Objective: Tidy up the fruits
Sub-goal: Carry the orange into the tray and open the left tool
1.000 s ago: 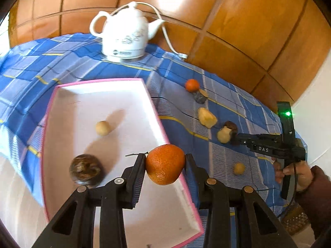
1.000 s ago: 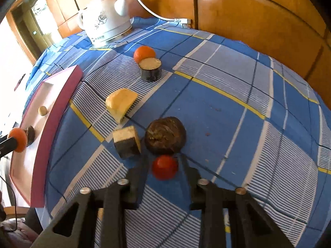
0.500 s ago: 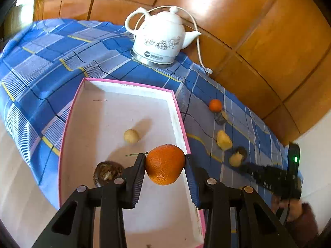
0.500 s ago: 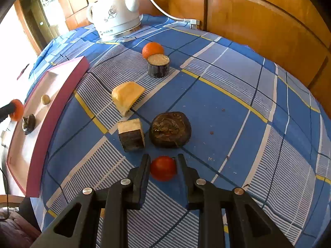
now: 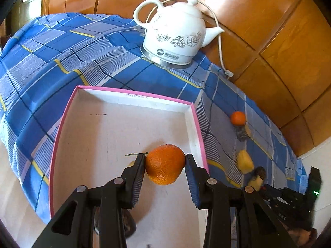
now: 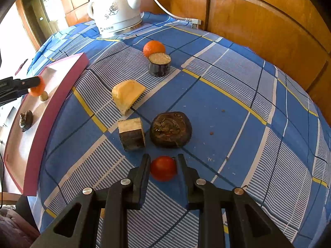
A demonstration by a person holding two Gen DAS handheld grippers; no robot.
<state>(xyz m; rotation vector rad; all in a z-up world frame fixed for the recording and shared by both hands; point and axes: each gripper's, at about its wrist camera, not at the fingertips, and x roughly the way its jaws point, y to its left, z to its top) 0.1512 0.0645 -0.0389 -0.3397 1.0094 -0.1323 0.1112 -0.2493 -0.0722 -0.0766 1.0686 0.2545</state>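
1. A small pale fruit (image 5: 130,163) in the pink-rimmed tray (image 5: 132,92) is almost wholly hidden behind the left hand-held gripper (image 5: 164,164).
2. A dark round fruit (image 5: 129,223) is masked by the same gripper's arms.
3. The tray's near end is cut off by the lower edge.
4. The fruits (image 5: 245,163) on the tabletop (image 5: 51,47) are blurred.

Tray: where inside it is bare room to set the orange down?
The tray floor is bare from its far wall to the orange held in the left tongs. The near end is crowded: a small tan fruit and a dark fruit lie there.
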